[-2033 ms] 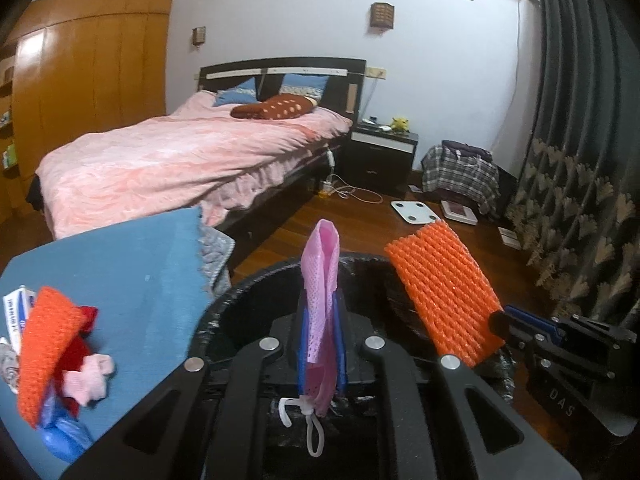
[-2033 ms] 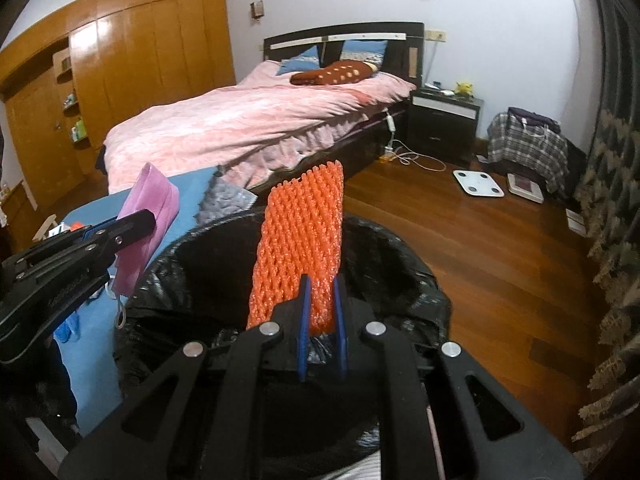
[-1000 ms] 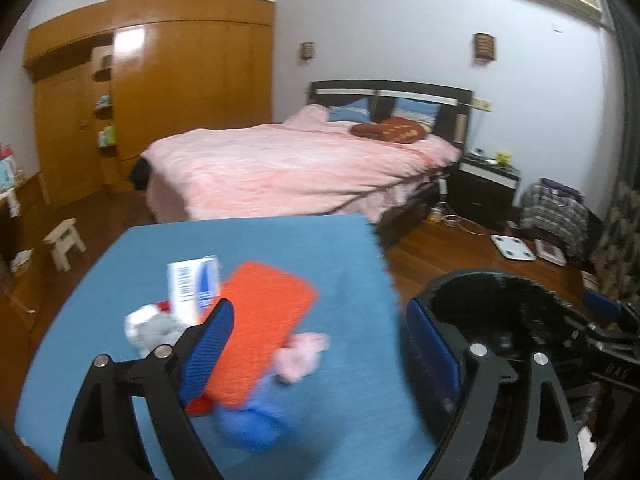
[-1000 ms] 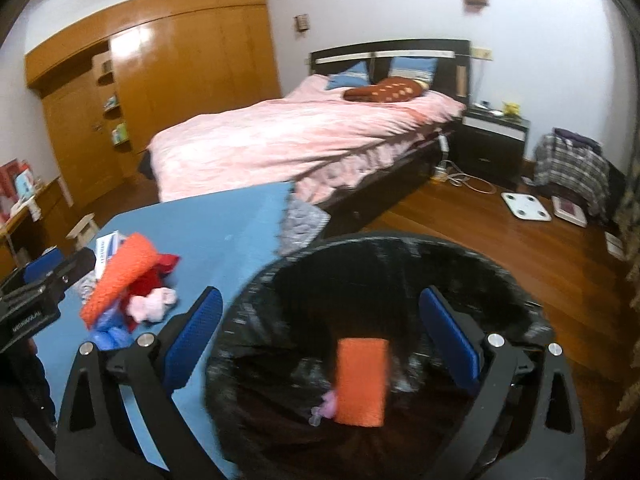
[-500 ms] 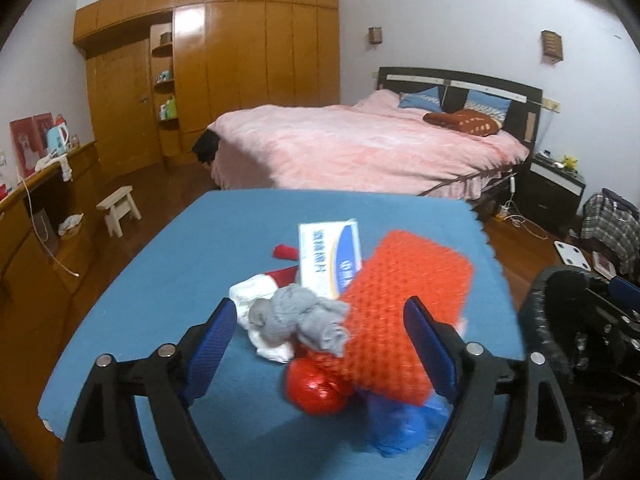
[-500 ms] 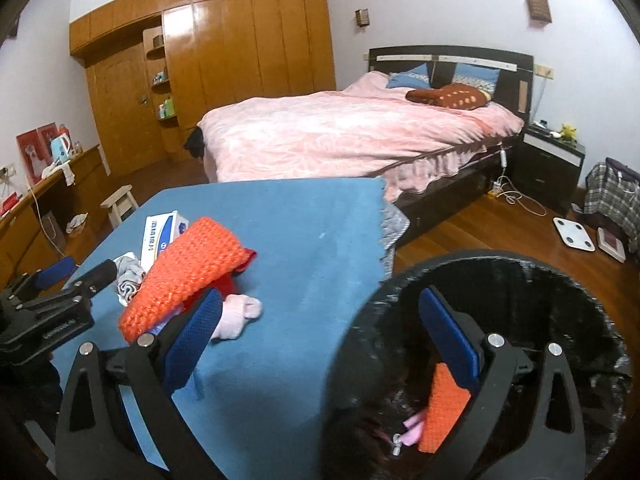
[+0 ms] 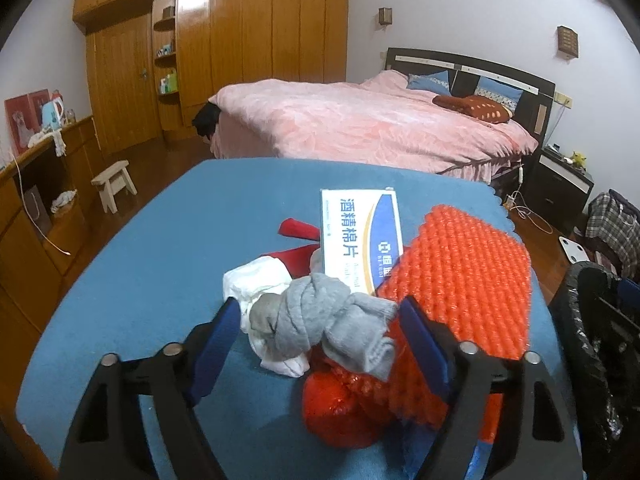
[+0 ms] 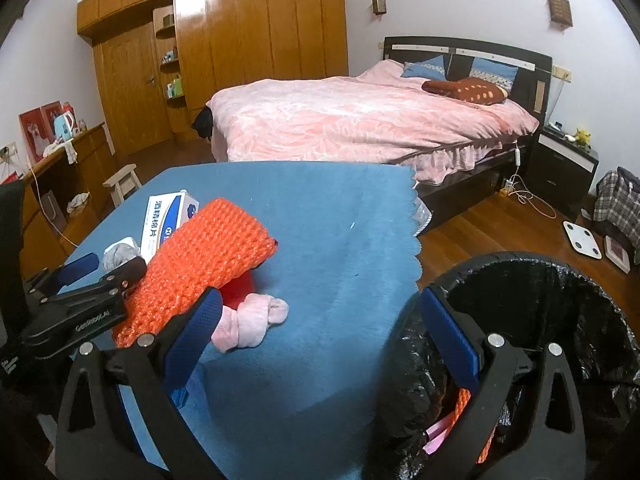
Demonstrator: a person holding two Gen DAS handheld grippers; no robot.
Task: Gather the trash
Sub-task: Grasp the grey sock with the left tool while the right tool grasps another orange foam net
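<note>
Trash heaped on the blue table: grey sock lies crosswise between the closing jaws of the left gripper (pads not yet touching); orange foam net beside it; right gripper gapes empty, farther off, by the bin.

At the bottom centre of the frame, the left gripper is closing its jaws around a knotted grey sock, not yet pressing it. The sock lies on a blue table cloth, beside an orange foam net sleeve and a white-blue cardboard box.
</note>
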